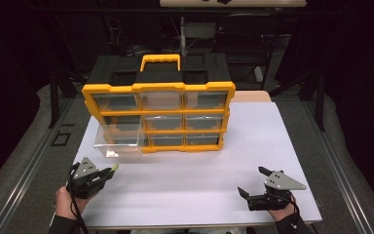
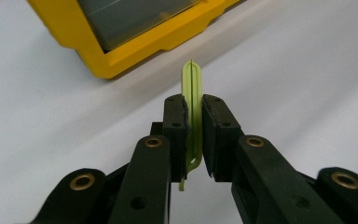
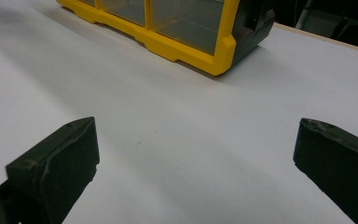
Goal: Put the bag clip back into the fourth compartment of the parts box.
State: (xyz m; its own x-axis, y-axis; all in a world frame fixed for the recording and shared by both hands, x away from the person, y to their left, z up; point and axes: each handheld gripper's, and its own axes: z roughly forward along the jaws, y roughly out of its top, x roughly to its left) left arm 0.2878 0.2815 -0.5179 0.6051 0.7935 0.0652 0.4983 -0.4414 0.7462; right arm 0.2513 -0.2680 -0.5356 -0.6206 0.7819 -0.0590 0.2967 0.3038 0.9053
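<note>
A yellow and black drawer organiser (image 1: 159, 114) stands upright at the back of the white table (image 1: 199, 175). Its lower left clear drawer (image 1: 118, 142) is pulled out toward me. My left gripper (image 1: 108, 171) sits at the near left, shut on a thin pale green plastic piece (image 2: 193, 107) that sticks out beyond the pads and also shows in the high view as a green piece (image 1: 113, 168). The organiser's yellow corner (image 2: 107, 60) lies just ahead of it. My right gripper (image 1: 253, 181) rests at the near right with jaws wide apart and nothing between its pads (image 3: 58, 161).
The organiser's yellow frame (image 3: 186, 46) is ahead of the right gripper across bare table. A dark floor and metal rails flank the table. Chairs and cables lie in the dark behind the organiser.
</note>
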